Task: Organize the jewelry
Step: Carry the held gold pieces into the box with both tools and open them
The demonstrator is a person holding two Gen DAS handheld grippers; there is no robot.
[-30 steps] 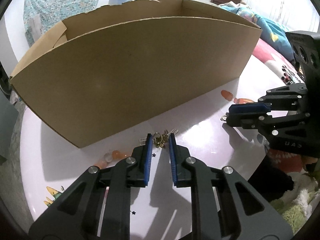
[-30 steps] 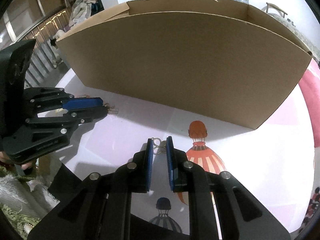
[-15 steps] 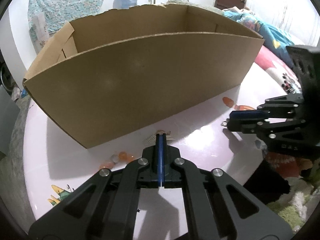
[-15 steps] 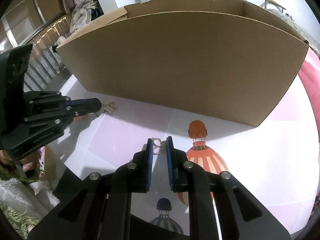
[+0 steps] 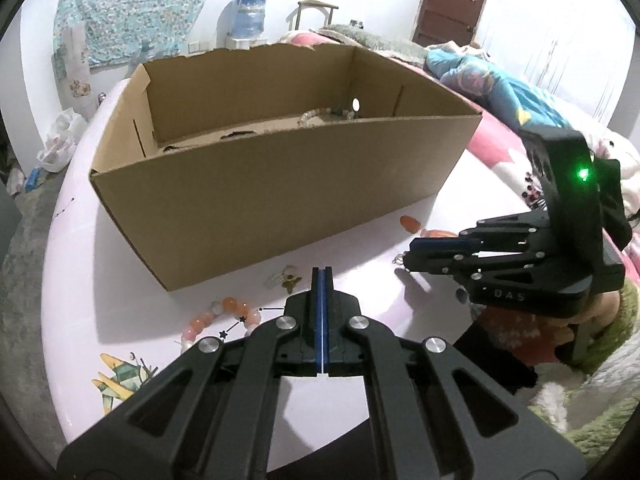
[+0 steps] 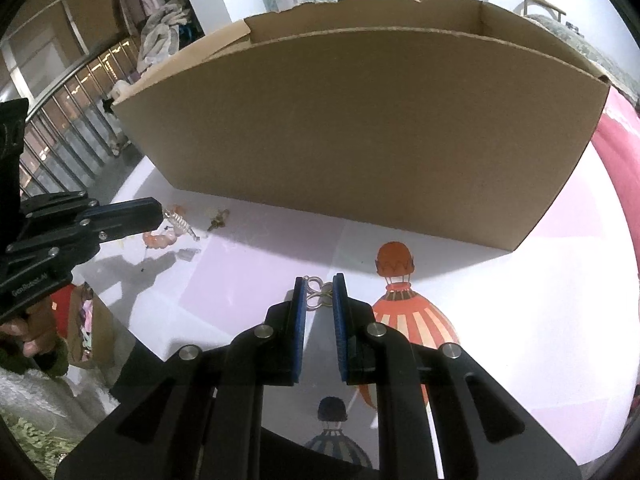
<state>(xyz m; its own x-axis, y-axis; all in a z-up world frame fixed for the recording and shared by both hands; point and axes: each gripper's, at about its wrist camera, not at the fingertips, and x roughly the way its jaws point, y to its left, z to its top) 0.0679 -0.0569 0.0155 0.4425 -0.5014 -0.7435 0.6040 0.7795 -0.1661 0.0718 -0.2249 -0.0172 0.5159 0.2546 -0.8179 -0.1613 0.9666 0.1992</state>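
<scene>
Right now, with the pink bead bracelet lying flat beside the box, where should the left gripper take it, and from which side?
Pinch a short stretch of the pink bead bracelet across its strand, coming straight down from above. It lies flat on the table as a curved string of round beads, so a sideways approach would likely just push it.

Black left gripper (image 5: 322, 276), blue pads (image 6: 299, 304), 4 silver screws.

Brown cardboard box (image 5: 280, 184), orange-pink bead bracelet (image 5: 224, 316), balloon-printed white tablecloth (image 6: 520, 320).
</scene>
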